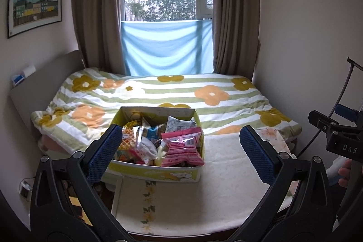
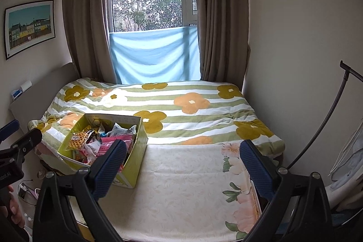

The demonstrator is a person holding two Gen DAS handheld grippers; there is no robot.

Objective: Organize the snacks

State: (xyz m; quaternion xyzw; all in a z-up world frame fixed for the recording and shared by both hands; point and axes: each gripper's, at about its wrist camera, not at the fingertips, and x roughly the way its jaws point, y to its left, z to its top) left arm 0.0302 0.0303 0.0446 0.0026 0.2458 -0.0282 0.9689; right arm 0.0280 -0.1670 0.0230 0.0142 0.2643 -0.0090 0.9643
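So the yellow-green snack box (image 1: 156, 146) sits on the bed (image 1: 226, 185), near the left edge, crammed with packets. My left gripper (image 1: 181, 151) hovers right in front of it, jaws spread wide, nothing held. Right gripper (image 2: 183, 165) is off over bare bedding, jaws wide apart too. My worry: that pink wafer pack (image 1: 183, 146) rides high on the heap, so grabbing it could drag neighbours out, or tip the box on the soft mattress.
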